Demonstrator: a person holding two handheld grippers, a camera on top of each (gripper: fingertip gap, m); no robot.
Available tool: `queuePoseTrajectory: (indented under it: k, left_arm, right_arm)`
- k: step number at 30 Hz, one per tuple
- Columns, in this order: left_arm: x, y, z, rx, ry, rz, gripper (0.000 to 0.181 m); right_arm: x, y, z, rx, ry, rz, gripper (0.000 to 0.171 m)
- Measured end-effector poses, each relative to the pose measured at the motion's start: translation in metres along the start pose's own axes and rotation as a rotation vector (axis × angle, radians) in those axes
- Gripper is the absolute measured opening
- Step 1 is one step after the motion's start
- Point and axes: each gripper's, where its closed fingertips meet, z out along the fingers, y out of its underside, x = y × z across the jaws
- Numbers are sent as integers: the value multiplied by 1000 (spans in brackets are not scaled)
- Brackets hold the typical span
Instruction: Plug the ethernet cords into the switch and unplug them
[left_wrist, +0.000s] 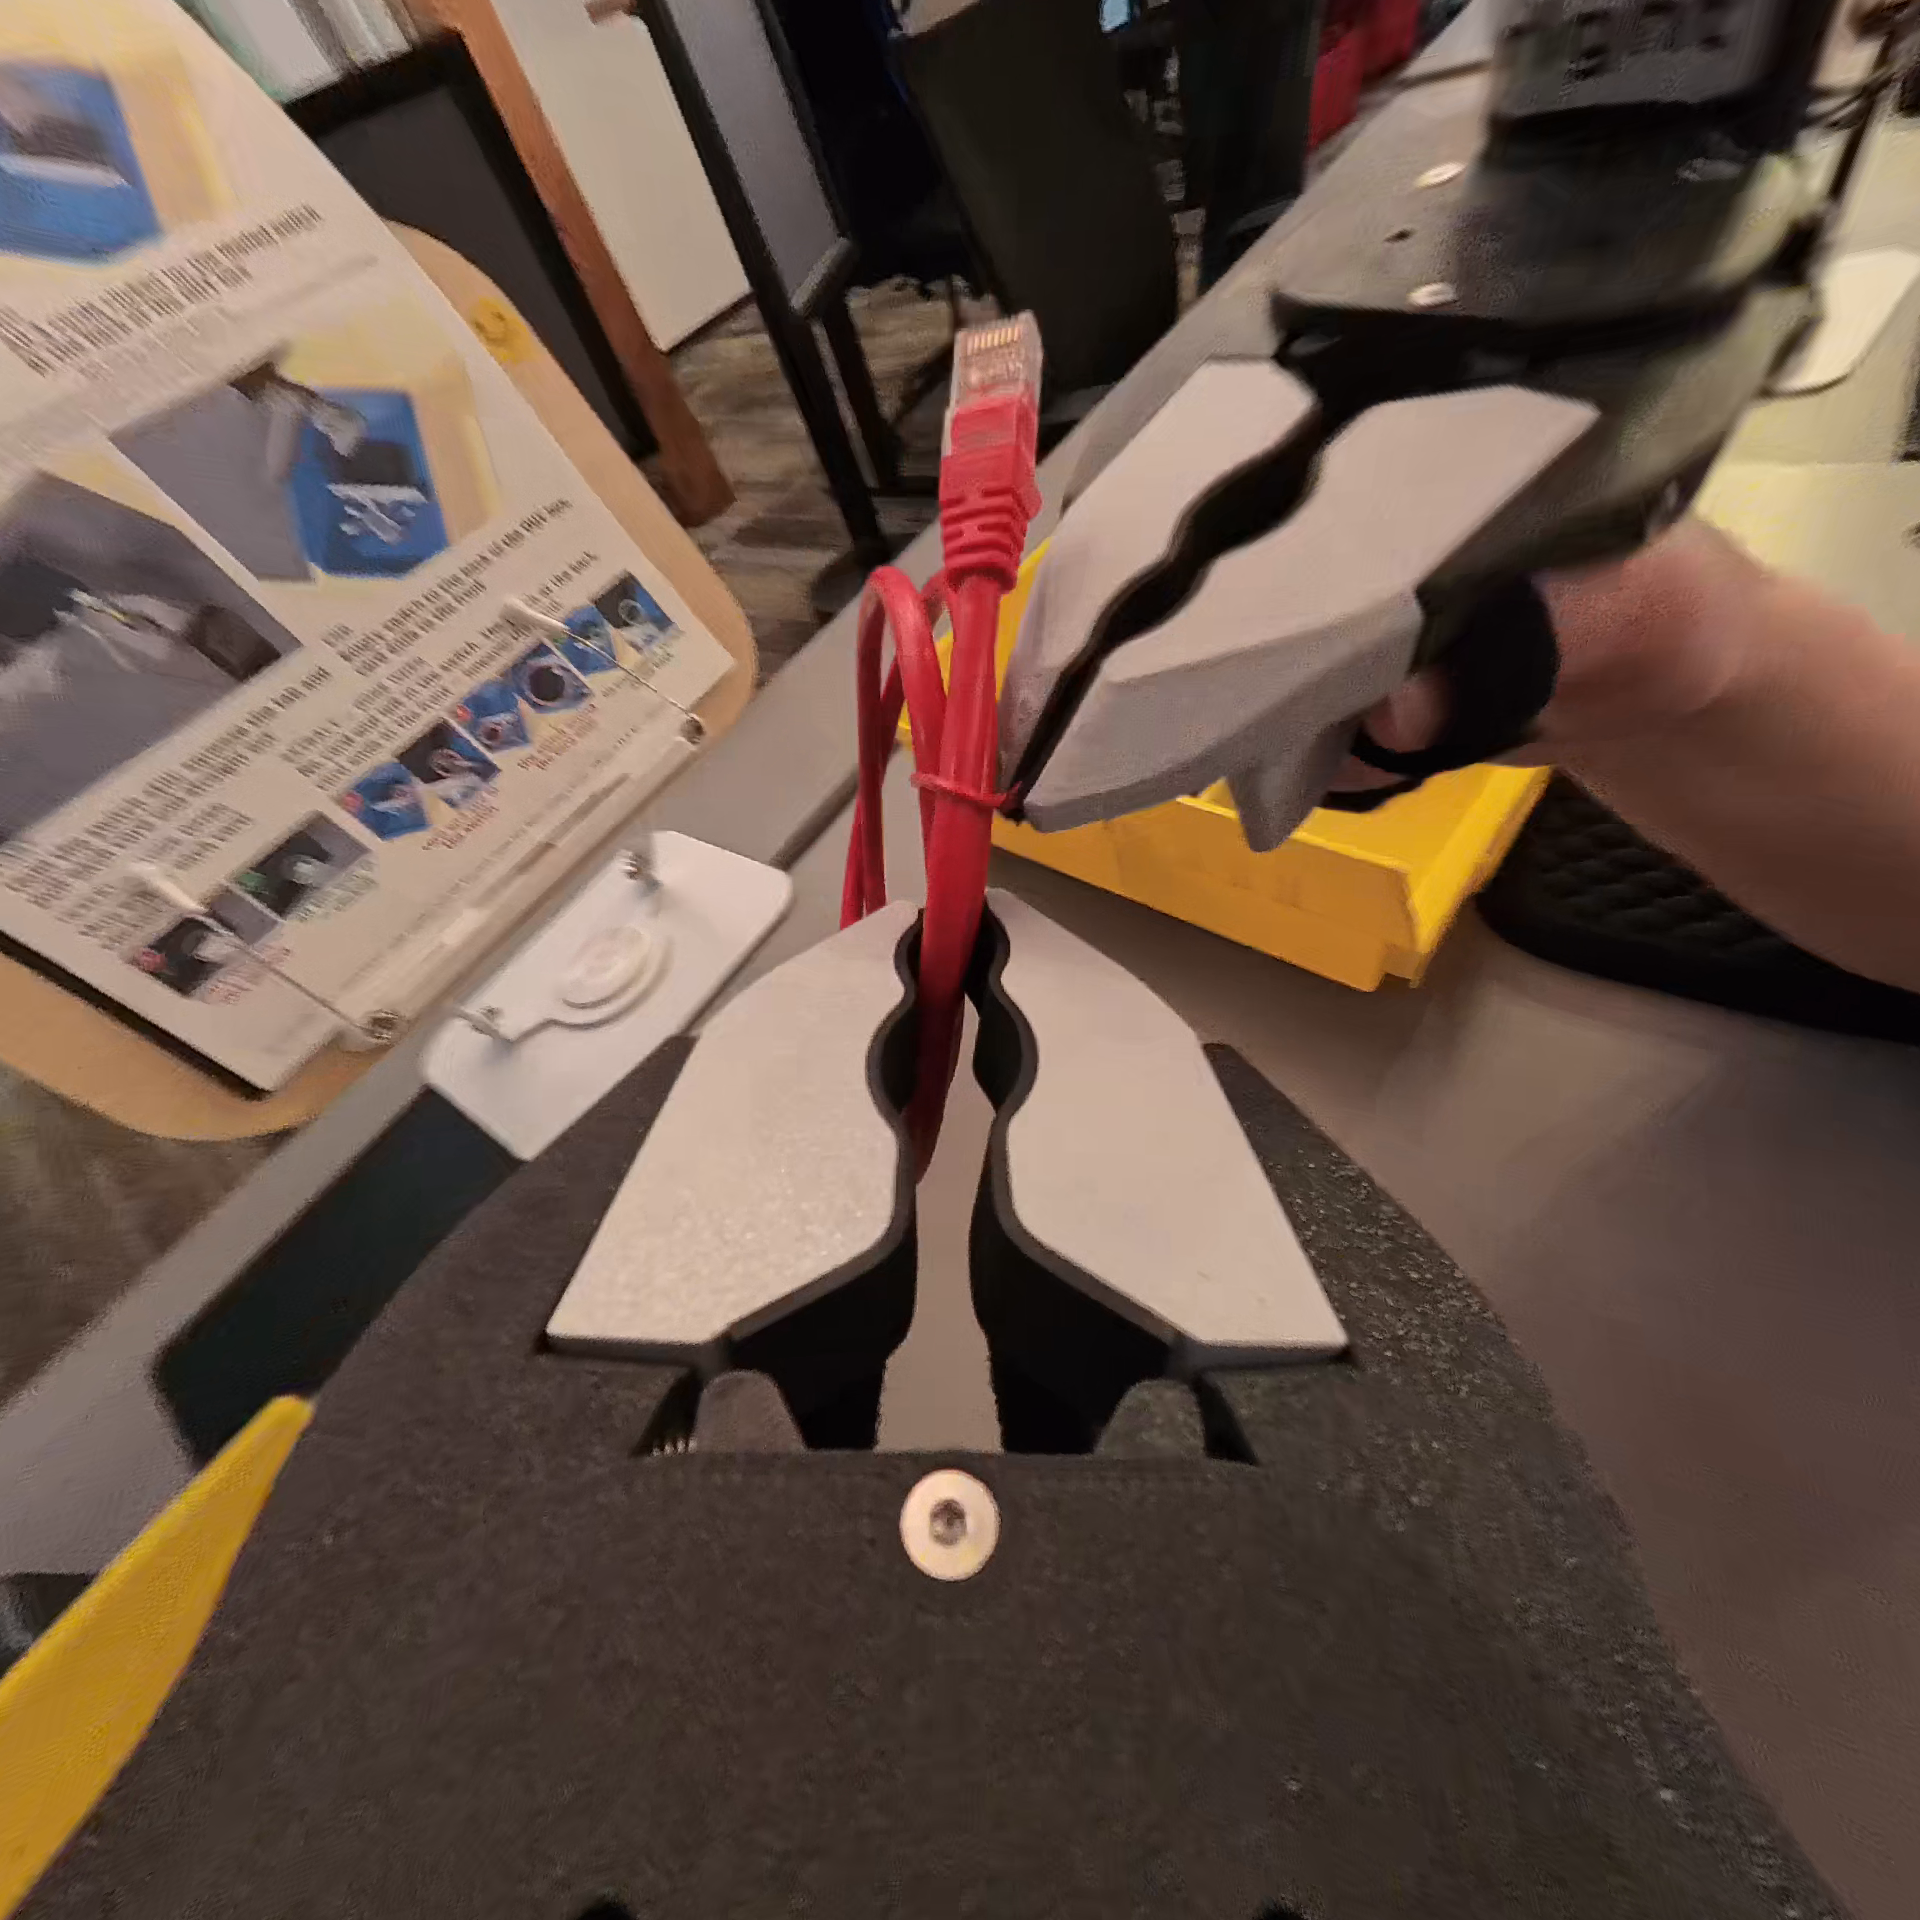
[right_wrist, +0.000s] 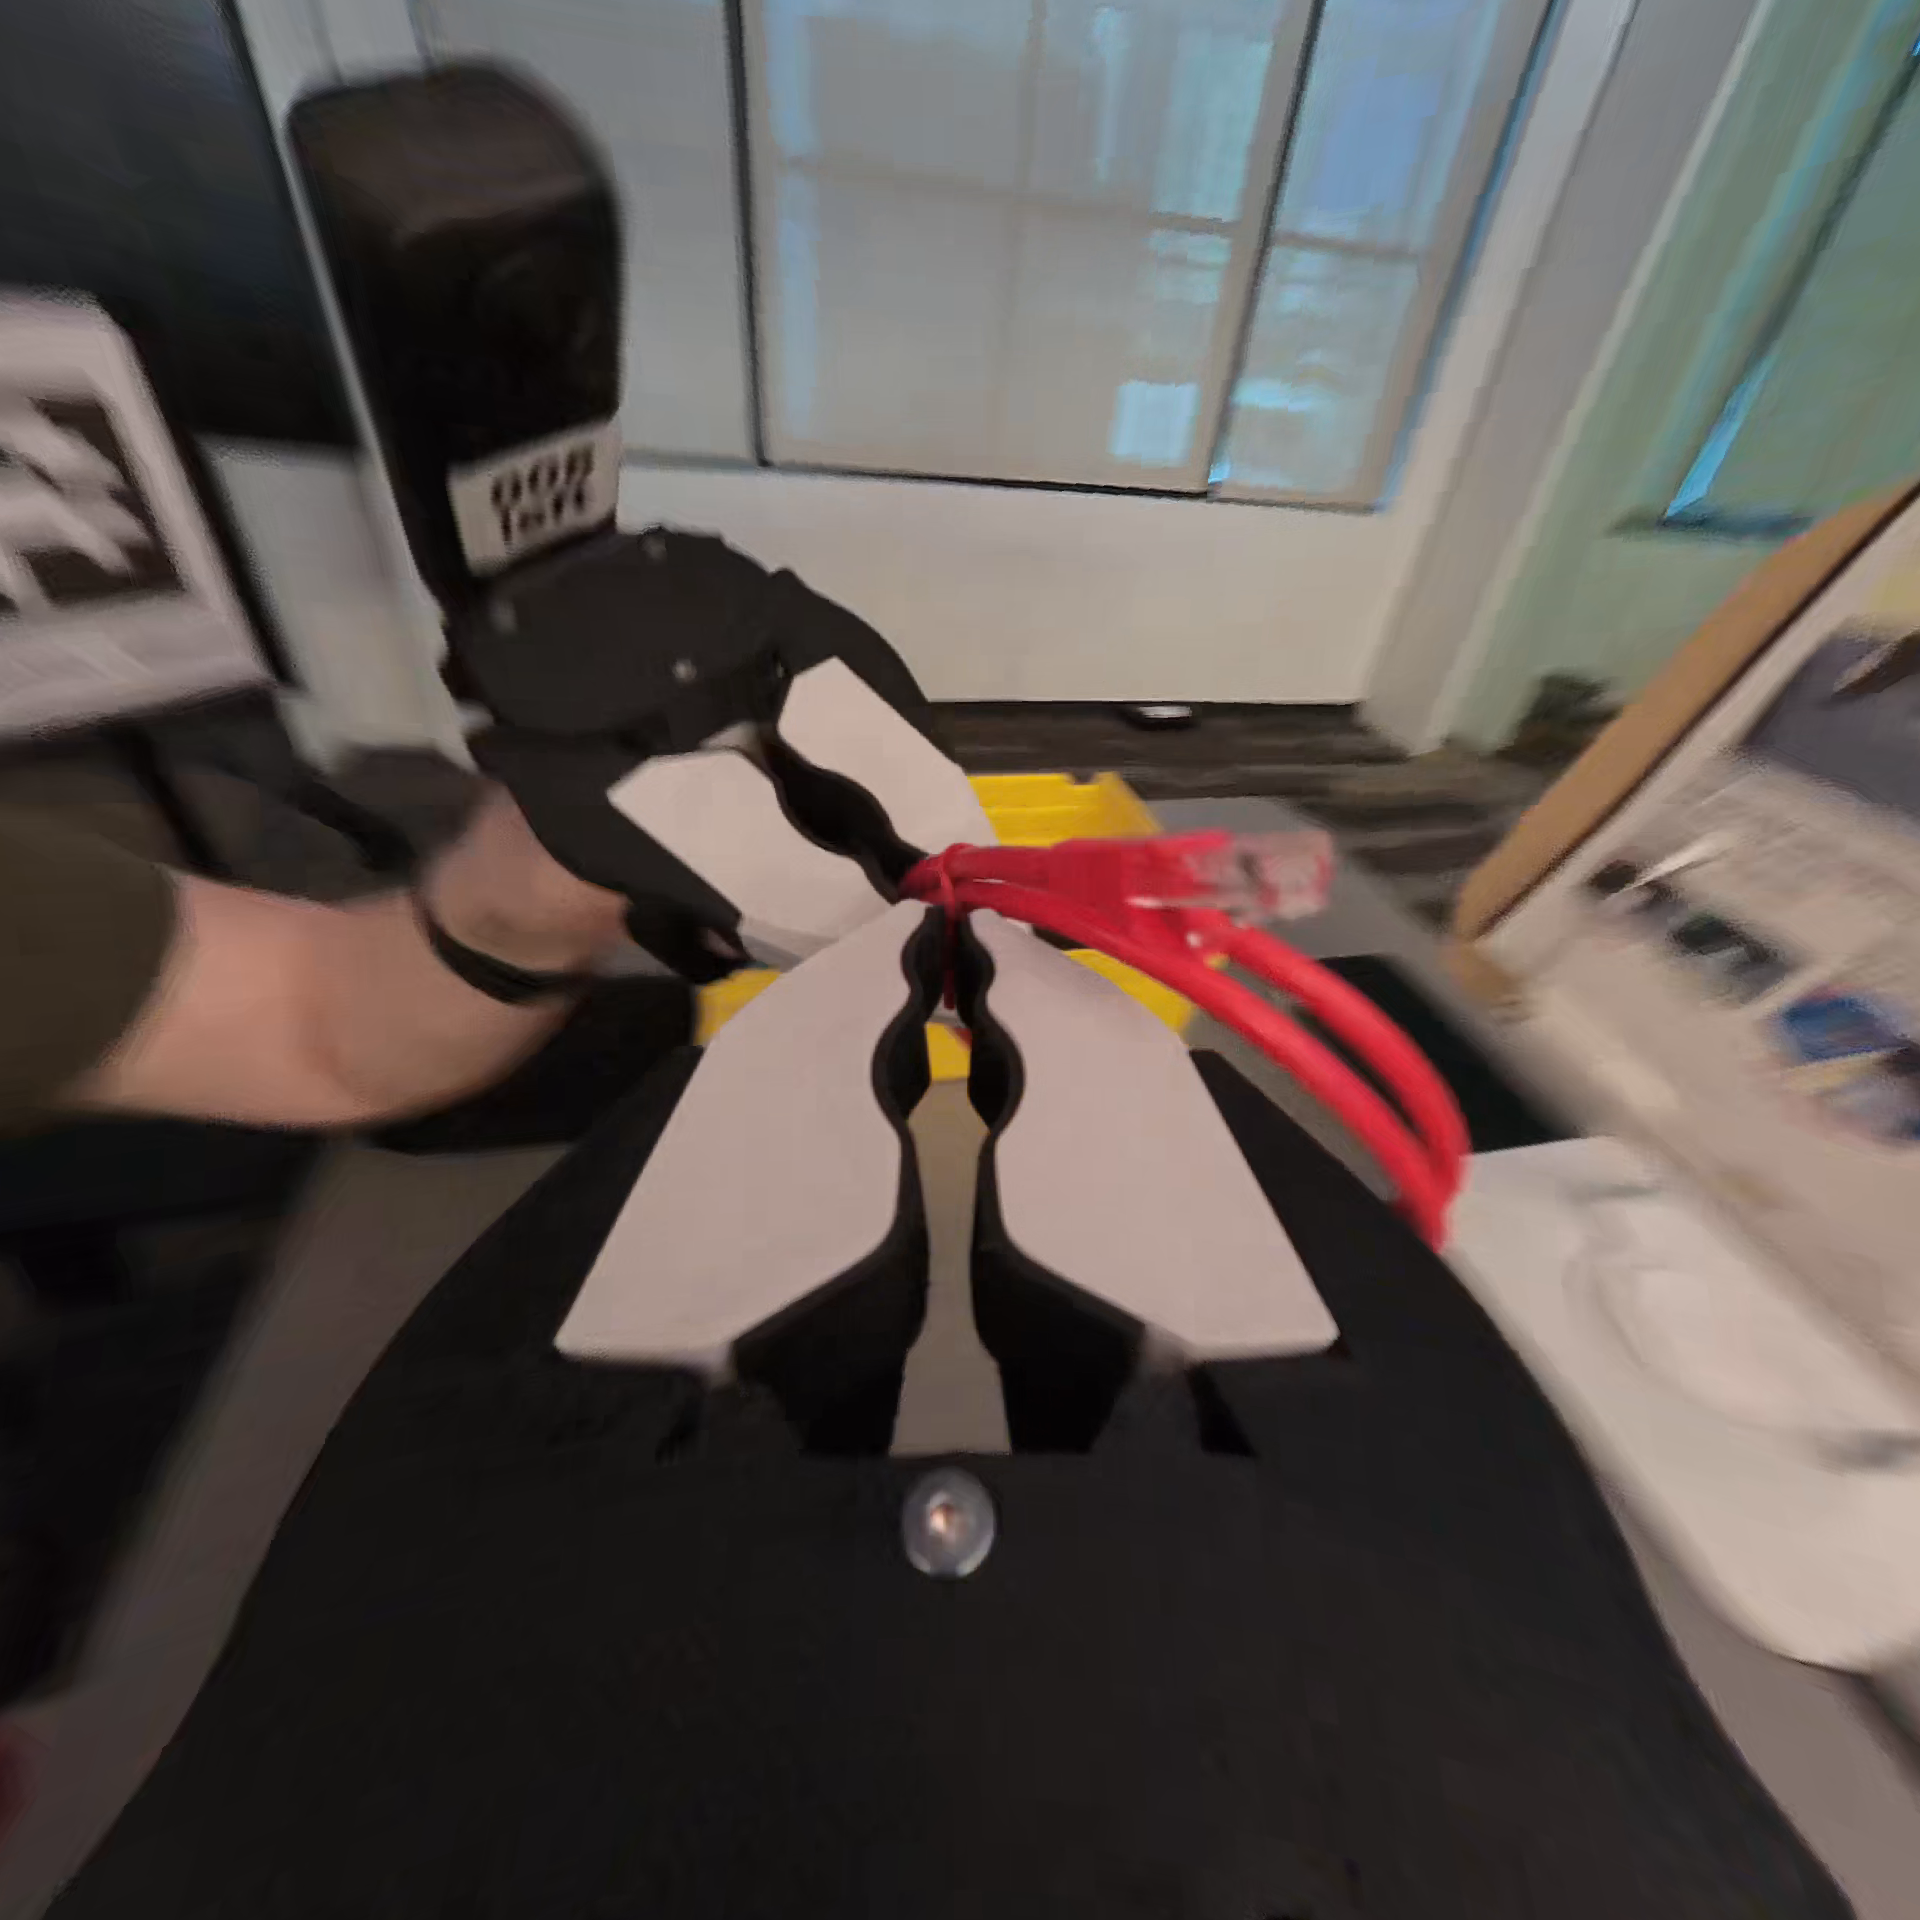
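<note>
I hold a red cord (left_wrist: 961, 727), coiled and bound by a tie (left_wrist: 961, 792), above the tabletop (left_wrist: 1455, 1195). It is light and floppy; the stiff plug (left_wrist: 995, 400) is the place to take hold. Left gripper (left_wrist: 945, 966) jaws clamp the cord. Right gripper (right_wrist: 940, 951) jaws pinch the tie.

A yellow plastic bin (left_wrist: 1299, 894) is set on the smooth grey tabletop (left_wrist: 1455, 1195). A black mesh-textured pad (left_wrist: 1642, 914) is laid beside it.
</note>
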Motion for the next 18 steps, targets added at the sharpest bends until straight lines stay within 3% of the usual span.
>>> queuePoseTrajectory:
  k: [6,9,15,18]
  left_arm:
    - [20,14,0,-91,272,-254,6]
    - [22,26,8,-148,288,-273,6]
    - [23,33,12,-180,312,-300,6]
    - [15,32,12,-170,242,-247,6]
  right_arm:
    - [-3,14,-1,-178,263,-880,2]
    - [2,28,-2,-328,365,-1229,2]
    - [6,36,-2,-370,444,-1557,2]
    - [9,32,1,-283,457,-1461,2]
